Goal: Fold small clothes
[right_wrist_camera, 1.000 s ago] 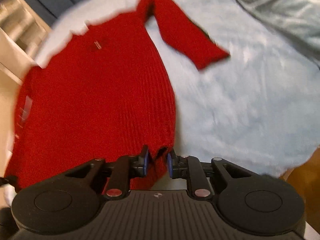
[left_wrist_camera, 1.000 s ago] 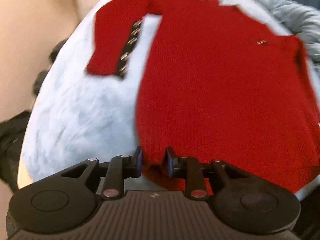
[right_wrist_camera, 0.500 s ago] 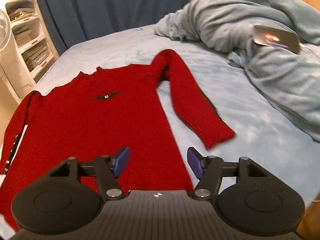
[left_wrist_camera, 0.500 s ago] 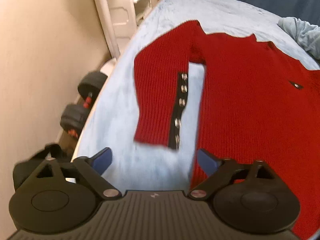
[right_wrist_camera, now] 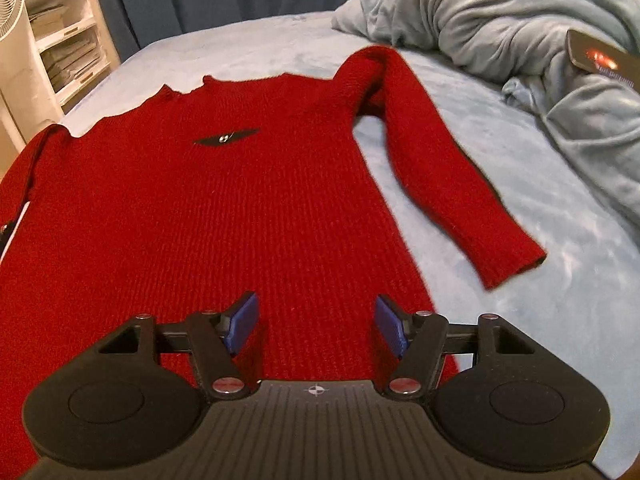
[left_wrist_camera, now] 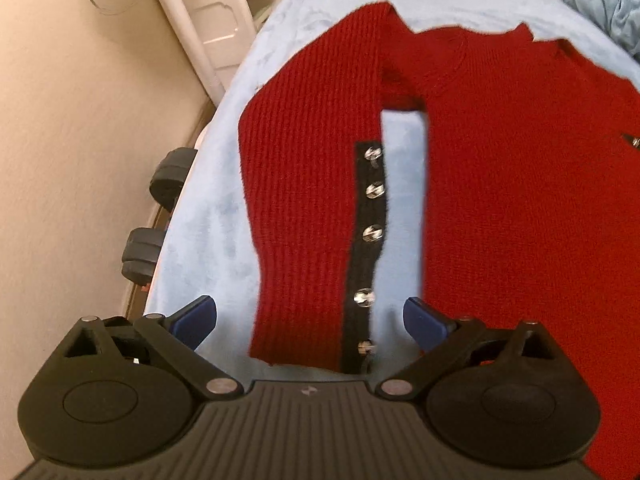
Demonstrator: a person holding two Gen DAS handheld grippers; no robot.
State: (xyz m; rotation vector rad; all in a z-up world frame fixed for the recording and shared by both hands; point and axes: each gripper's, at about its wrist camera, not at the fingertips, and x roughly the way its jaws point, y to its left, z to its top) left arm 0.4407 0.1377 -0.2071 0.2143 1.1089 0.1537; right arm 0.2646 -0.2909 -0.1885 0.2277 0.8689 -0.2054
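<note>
Flat, one red sweater (right_wrist_camera: pixel 208 208), five studs (left_wrist_camera: pixel 374 190)

Both wrist views look down close over the same red sweater (left_wrist_camera: pixel 520 184), from opposite sides.

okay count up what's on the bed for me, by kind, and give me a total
Red sweaters: 1
Grey-blue blankets, bunched up: 1
Phones, lying on the blanket: 1
Total: 3
</note>
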